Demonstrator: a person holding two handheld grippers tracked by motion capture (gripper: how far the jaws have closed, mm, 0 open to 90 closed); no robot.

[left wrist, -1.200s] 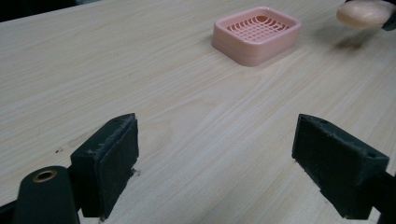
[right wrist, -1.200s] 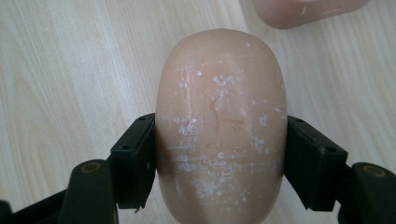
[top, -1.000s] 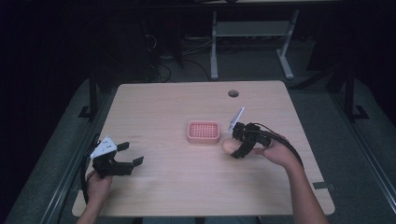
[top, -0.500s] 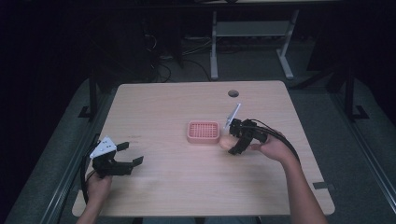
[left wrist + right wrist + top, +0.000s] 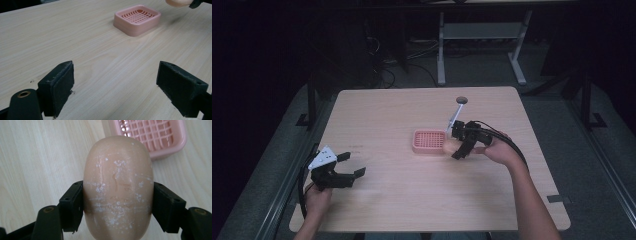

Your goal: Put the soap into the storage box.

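right hand-held gripper [image 5: 117, 202] clamped on the soap bar [image 5: 118, 185] beside the pink soap dish [image 5: 429, 141]; left hand-held gripper [image 5: 120, 87] jaws apart over the desk [image 5: 75, 37]

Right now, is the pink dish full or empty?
Empty. The pink dish shows its bare grid; the soap is in the right tool, beside it.

Right hand-held gripper [image 5: 455, 148] with its soap bar [image 5: 451, 146] now closer to the pink dish [image 5: 429, 142].

We see our right gripper [image 5: 117, 202] clamped on a pale peach bar of soap [image 5: 118, 187], one black jaw pressing each side. Beyond it, a pink soap dish [image 5: 155, 135] sits on the wooden table [image 5: 37, 157].
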